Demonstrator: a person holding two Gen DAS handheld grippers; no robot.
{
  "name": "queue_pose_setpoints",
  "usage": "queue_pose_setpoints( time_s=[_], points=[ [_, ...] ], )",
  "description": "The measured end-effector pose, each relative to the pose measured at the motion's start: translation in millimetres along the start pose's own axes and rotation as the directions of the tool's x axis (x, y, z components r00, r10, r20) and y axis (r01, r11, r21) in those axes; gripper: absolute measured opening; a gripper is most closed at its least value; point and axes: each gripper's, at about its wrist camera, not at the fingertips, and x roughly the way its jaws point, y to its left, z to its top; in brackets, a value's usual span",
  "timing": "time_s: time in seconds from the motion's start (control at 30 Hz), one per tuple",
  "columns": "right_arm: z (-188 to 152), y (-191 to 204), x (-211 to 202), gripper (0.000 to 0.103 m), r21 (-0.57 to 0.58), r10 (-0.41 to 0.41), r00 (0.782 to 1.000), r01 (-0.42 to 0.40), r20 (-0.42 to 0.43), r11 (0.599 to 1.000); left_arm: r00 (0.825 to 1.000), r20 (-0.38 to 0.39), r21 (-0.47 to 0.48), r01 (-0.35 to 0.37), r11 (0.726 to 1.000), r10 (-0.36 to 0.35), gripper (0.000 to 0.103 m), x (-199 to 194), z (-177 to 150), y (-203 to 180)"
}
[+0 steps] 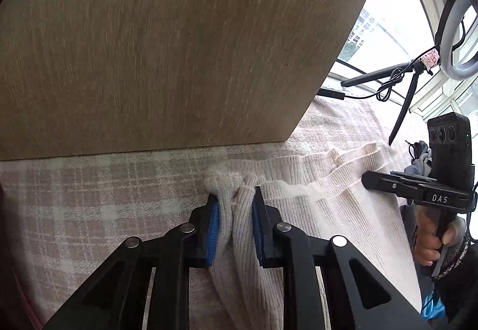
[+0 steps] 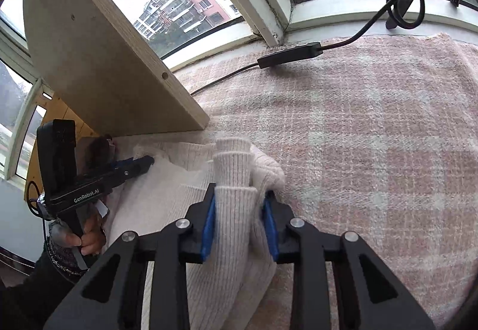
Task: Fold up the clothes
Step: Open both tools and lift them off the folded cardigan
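A cream ribbed knit sweater (image 1: 337, 198) lies on a pink plaid blanket (image 1: 98, 204). My left gripper (image 1: 234, 195) is shut on a bunched edge of the sweater, close to the wooden board. My right gripper (image 2: 240, 195) is shut on another bunched, ribbed part of the sweater (image 2: 236, 168). Each gripper shows in the other's view: the right one (image 1: 370, 179) at the sweater's far side, the left one (image 2: 146, 162) by the board. Both hold the knit just above the blanket (image 2: 373, 135).
An upright light wooden board (image 1: 167, 40) stands on the blanket right ahead of the left gripper; it also shows in the right wrist view (image 2: 98, 61). A black cable with an inline box (image 2: 289, 56) lies near the window sill. A ring light on a tripod (image 1: 457, 37) stands at the right.
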Motion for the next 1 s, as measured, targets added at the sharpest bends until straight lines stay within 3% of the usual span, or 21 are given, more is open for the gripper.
queue_pose_setpoints(
  time_s=[0.1,0.2,0.27,0.37,0.47,0.57,0.6,0.67,0.73,0.77,0.83,0.87,1.0],
  points=[
    [-7.1,17.6,-23.6,0.023,-0.029,-0.003,0.999,0.004,0.049,1.000,0.997,0.047,-0.015,0.068,0.998,-0.068,0.016,-33.8,-5.9,-4.1],
    [-13.3,40.2,-69.6,0.022,-0.034,0.035,0.992,-0.032,0.120,0.999,0.984,0.123,0.001,0.130,0.992,-0.129,0.016,-92.1,-11.7,-15.3],
    [-17.7,63.0,-106.1,0.022,-0.076,0.049,0.982,-0.035,0.181,0.996,0.971,0.181,0.038,0.153,0.988,-0.157,0.016,-135.2,-13.8,-27.4],
    [-27.0,109.5,-165.6,0.021,-0.193,0.026,0.955,0.033,0.295,0.981,0.942,0.272,0.110,0.175,0.979,-0.198,0.016,-200.8,-16.6,-49.5],
    [-54.1,142.7,-206.2,0.021,-0.269,-0.016,0.923,0.129,0.386,0.955,0.910,0.351,0.216,0.151,0.965,-0.221,0.016,-257.9,-32.9,-75.2],
    [-87.7,167.2,-235.8,0.021,-0.319,-0.053,0.892,0.216,0.450,0.923,0.907,0.371,0.324,0.076,0.943,-0.200,0.016,-274.4,-76.1,-100.0],
    [-105.5,163.2,-233.3,0.021,-0.311,-0.072,0.897,0.226,0.436,0.923,0.912,0.361,0.354,0.060,0.933,-0.196,0.018,-273.0,-93.7,-107.3],
    [-143.0,152.1,-224.8,0.022,-0.294,-0.122,0.911,0.250,0.393,0.922,0.944,0.262,0.391,0.085,0.916,-0.199,0.026,-245.4,-136.2,-116.7],
    [-189.2,124.5,-197.3,0.023,-0.265,-0.212,0.944,0.279,0.255,0.923,0.985,0.062,0.369,0.125,0.921,-0.159,0.029,-207.5,-189.2,-111.2],
    [-210.5,110.8,-186.0,0.023,-0.244,-0.243,0.953,0.283,0.179,0.928,0.991,-0.036,0.348,0.136,0.928,-0.131,0.025,-191.1,-214.3,-106.9],
    [-247.8,86.1,-173.7,0.023,-0.181,-0.271,0.962,0.273,0.037,0.945,0.985,-0.154,0.310,0.118,0.944,-0.072,0.016,-175.9,-257.2,-92.1],
    [-262.5,77.1,-172.1,0.023,-0.152,-0.271,0.963,0.267,-0.007,0.952,0.985,-0.166,0.298,0.098,0.950,-0.049,0.016,-179.8,-270.9,-84.4],
    [-264.2,78.5,-193.7,0.024,-0.113,-0.241,0.969,0.247,0.060,0.963,0.993,-0.099,0.224,0.081,0.971,-0.060,0.016,-193.4,-266.5,-72.3]
  ],
)
